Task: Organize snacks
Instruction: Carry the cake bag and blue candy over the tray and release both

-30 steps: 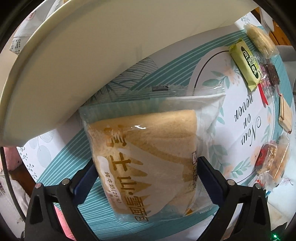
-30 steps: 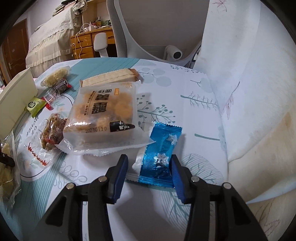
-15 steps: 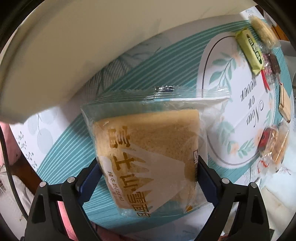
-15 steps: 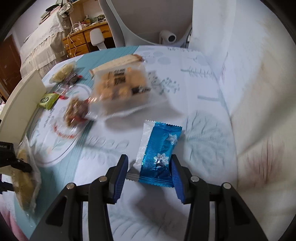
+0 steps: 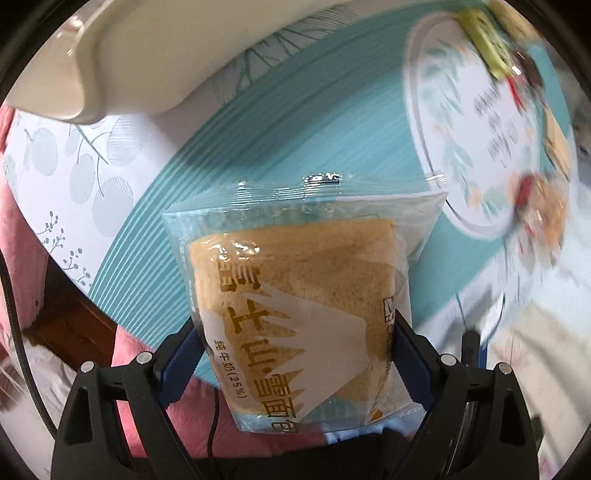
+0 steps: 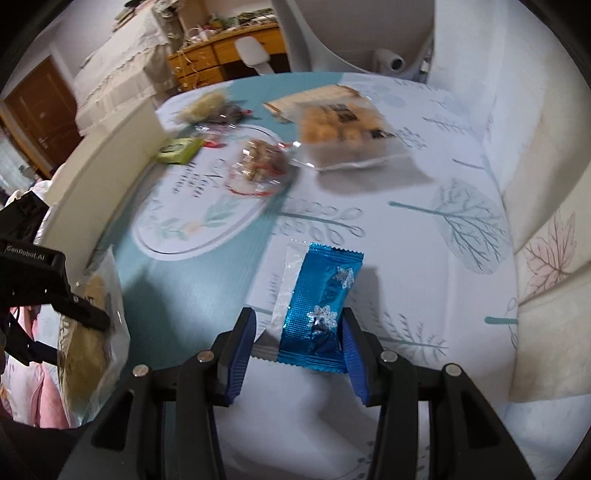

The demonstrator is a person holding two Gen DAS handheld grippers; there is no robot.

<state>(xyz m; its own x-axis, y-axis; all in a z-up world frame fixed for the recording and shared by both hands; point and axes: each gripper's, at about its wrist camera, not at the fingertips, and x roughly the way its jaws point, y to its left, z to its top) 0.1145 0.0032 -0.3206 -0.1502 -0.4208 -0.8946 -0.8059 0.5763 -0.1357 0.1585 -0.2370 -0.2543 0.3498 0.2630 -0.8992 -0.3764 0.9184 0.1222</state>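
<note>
My left gripper (image 5: 295, 354) is shut on a clear bag of brown bread (image 5: 295, 314) with gold lettering, held in the air above the table's near edge. It also shows at the left of the right wrist view (image 6: 88, 343). My right gripper (image 6: 295, 343) is shut on a shiny blue foil snack packet (image 6: 317, 306) with snowflakes, lifted above the tablecloth. A cream-coloured box (image 5: 129, 59) stands at the table's left, its wall also in the right wrist view (image 6: 99, 166).
Snacks lie on the teal and white tablecloth (image 6: 406, 177): a bag of fried puffs (image 6: 343, 129), a red-trimmed nut bar pack (image 6: 262, 166), a green packet (image 6: 177, 149), a wafer pack (image 6: 314, 98) and small candies (image 6: 218, 109). A white chair (image 6: 351, 33) stands beyond.
Both grippers have risen and pulled back from the table with their snacks. The box has slid toward the upper left of the left view; the table snacks look smaller and blurred.
</note>
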